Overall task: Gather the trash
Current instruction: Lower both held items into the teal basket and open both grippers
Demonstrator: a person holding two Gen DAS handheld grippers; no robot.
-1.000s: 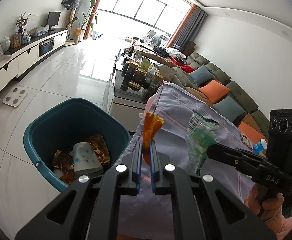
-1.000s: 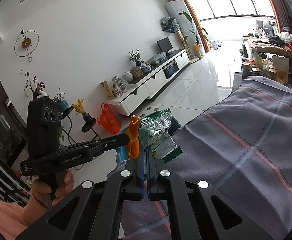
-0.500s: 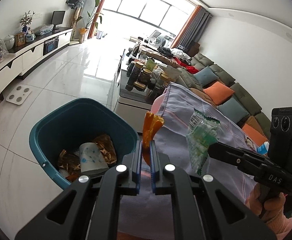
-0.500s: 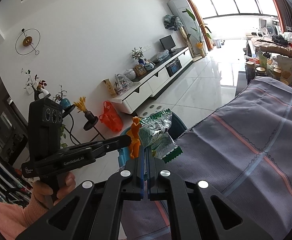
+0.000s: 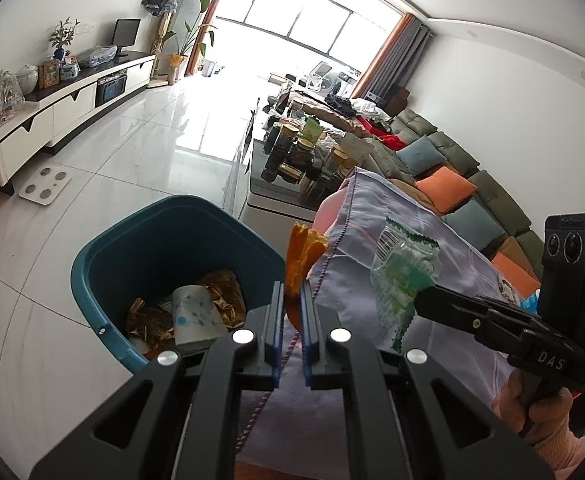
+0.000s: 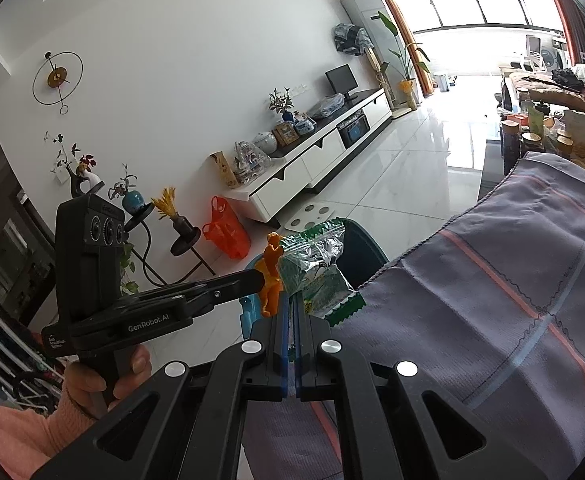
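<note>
Orange peel (image 5: 301,256) — left fingers (image 5: 278,312) still clench it — nearer the bin (image 5: 104,252); right grips wrapper (image 6: 318,268).

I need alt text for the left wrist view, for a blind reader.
The left claw grips an orange peel beside a teal bin with trash inside. At right, the right claw holds a green wrapper over a striped cloth.

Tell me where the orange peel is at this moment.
The orange peel is pinched in the left gripper, at the edge of the cloth-covered table, just right of the teal bin.
</note>
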